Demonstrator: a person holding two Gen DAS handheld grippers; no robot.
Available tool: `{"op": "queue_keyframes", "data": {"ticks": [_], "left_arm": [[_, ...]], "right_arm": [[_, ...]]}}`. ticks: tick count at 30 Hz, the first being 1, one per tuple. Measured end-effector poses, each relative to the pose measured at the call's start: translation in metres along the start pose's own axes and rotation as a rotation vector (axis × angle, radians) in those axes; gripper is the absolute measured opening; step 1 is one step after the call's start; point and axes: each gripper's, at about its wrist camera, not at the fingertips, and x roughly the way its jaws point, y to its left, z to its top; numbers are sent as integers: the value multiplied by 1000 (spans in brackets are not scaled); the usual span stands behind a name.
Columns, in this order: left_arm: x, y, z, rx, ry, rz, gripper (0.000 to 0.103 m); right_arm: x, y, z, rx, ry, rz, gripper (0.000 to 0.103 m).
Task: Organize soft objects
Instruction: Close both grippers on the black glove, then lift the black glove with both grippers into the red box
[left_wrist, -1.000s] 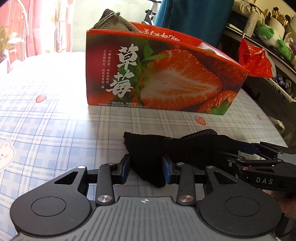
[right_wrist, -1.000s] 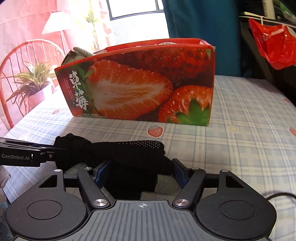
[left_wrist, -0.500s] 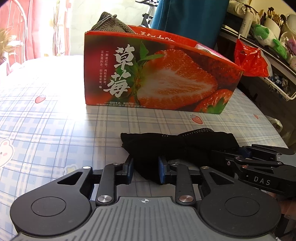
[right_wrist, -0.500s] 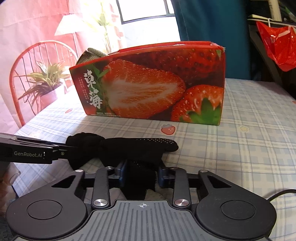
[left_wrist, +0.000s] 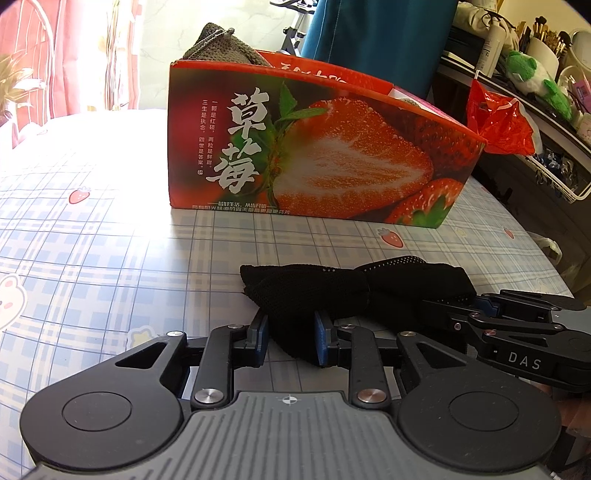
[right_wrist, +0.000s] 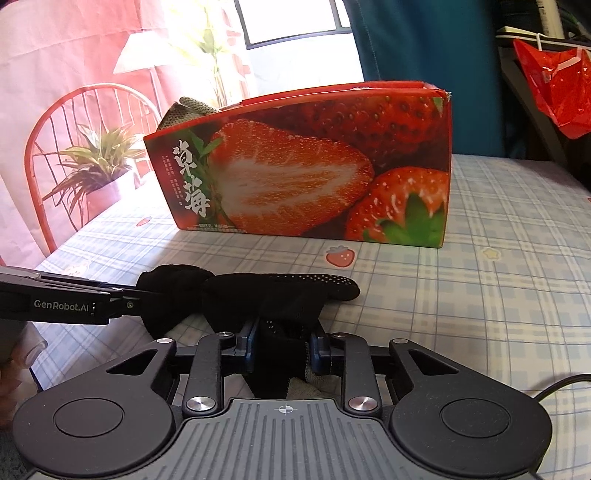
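- My left tool (left_wrist: 291, 339) has narrowed over the last second and now pinches the near fold of the black knitted glove with white grip dots (left_wrist: 354, 291), low in the centre of its frame.
- My right tool (right_wrist: 283, 345) has narrowed too and now clamps the other end of the same glove (right_wrist: 258, 295); a second ago its blue pads stood wide of the fabric.
- I judge that with both ends held the glove is ready to be lifted off the blue checked table (left_wrist: 110, 258).
- The red cardboard strawberry box (left_wrist: 317, 147) stands beyond the glove, mid frame, apart from it, with a grey knitted item (left_wrist: 218, 44) poking above its upper left corner.
- The box's top rim is the edge to clear; bare table lies between glove and box, and wide open to the left.
- A red plastic bag (left_wrist: 498, 122) hangs at the upper right, well apart.
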Motion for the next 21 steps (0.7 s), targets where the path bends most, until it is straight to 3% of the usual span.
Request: {"op": "queue_keyframes", "data": {"ticks": [6,10,15,21], "left_arm": [[0,1,1,-1,3,-1,26],[-6,2,8,-2,-18,-10,19],[-29,2,32,7,-111,-22,18],[-62,-2,81,45,-244,-40,18]], "right_arm": [[0,0,1,2,-2,1,23],[-6,1,7,-7,-27,13,21],[-22,5,33,-42,-96,40,21],[-42,6,87,-85,-198,74,21]]}}
